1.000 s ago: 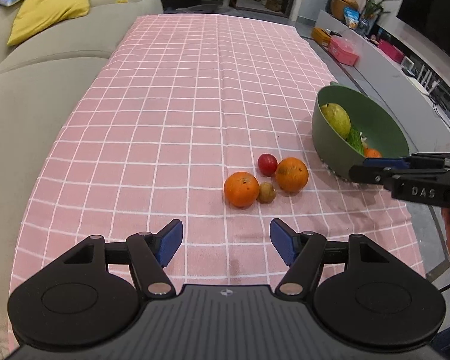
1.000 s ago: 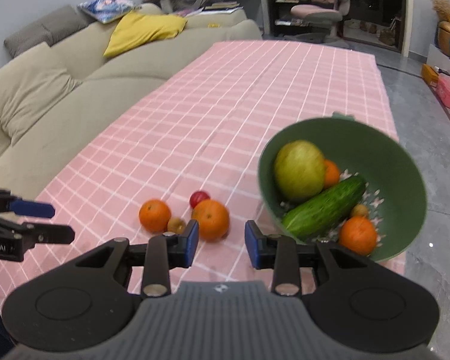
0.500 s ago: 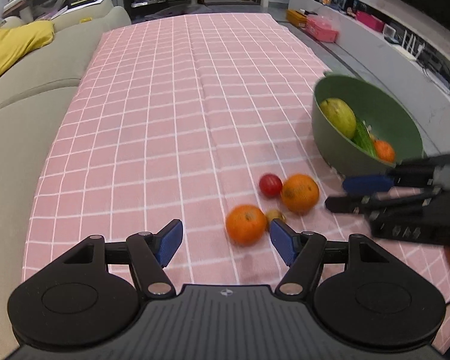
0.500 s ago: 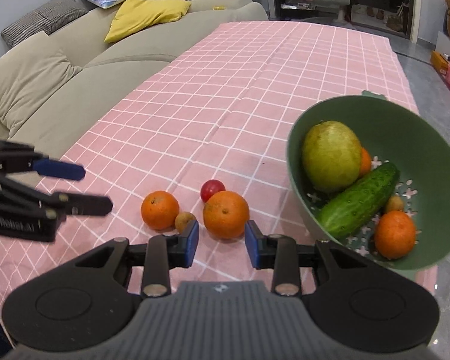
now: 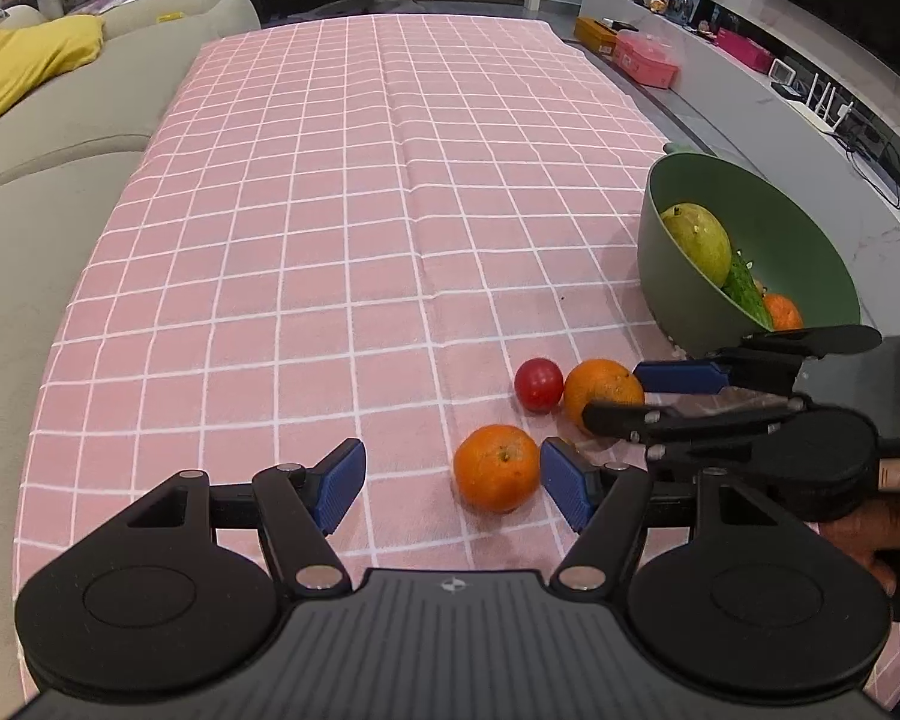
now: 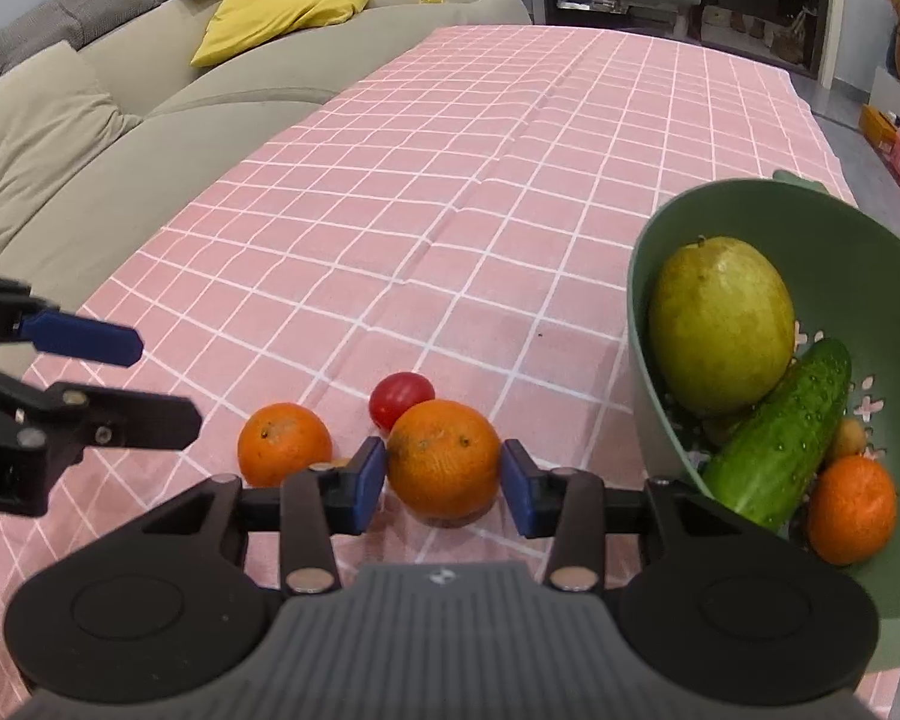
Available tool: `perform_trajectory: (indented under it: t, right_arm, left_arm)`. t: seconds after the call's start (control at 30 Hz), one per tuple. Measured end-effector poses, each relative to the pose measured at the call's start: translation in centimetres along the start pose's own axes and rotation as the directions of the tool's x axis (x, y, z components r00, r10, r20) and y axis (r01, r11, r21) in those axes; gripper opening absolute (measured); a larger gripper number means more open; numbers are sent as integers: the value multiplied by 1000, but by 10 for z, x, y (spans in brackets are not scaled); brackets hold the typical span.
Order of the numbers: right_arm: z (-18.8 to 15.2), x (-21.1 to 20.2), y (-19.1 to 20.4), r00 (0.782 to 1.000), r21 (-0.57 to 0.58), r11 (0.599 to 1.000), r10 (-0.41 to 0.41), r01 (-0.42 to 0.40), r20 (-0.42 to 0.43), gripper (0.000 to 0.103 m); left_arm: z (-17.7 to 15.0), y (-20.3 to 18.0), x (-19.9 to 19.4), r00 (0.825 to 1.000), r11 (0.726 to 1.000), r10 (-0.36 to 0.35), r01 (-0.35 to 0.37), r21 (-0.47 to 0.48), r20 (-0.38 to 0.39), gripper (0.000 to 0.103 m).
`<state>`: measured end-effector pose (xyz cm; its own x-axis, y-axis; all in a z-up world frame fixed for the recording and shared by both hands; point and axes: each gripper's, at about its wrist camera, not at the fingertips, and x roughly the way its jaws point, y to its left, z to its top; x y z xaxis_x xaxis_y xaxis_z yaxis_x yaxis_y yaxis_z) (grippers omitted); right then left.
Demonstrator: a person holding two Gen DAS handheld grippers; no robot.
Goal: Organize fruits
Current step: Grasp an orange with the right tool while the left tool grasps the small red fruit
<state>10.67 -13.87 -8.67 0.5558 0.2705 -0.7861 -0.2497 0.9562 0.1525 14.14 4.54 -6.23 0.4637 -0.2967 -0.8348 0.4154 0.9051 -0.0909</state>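
Two round oranges lie on the pink checked tablecloth (image 5: 330,210) of the table, a small red tomato (image 6: 401,396) touching the nearer one. The right gripper (image 6: 443,483) has its jaws apart around this orange (image 6: 443,459), pads just beside its sides. The left gripper (image 5: 453,483), jaws apart, frames the other orange (image 5: 497,467). A green plastic colander bowl (image 6: 834,222) holds a pear, cucumber and tangerine.

The right gripper (image 6: 443,483) has moved forward to the larger orange (image 6: 443,458) beside the green bowl (image 6: 642,324), and its jaws now stand around it. The left gripper (image 5: 453,483) came closer to the other orange (image 5: 496,468).
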Motion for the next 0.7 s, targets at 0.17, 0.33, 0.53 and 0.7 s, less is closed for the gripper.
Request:
perform_trajectory:
  t: [0.17,0.33,0.53,0.7]
  right_arm:
    - [-2,4,7,1000,-51,999,-10,10,-3,41]
    - [-1,9,12,1000,-59,998,-16,16,-7,43]
    - [-3,9,5,1000,-6,1000,3,-3,-13,41]
    - [-10,-6,-6,998,37,999,-4,7,-66,41]
  left_arm:
    - [10,2,4,1000,1000,-21,21,-21,9,78]
    - [16,-2,8,999,999,-30,30,-25,12,78]
    - [23,-11,22,999,999,-35,35,1,-9,78]
    - [31,-23,43,998,998,-49,51,48,-42,74]
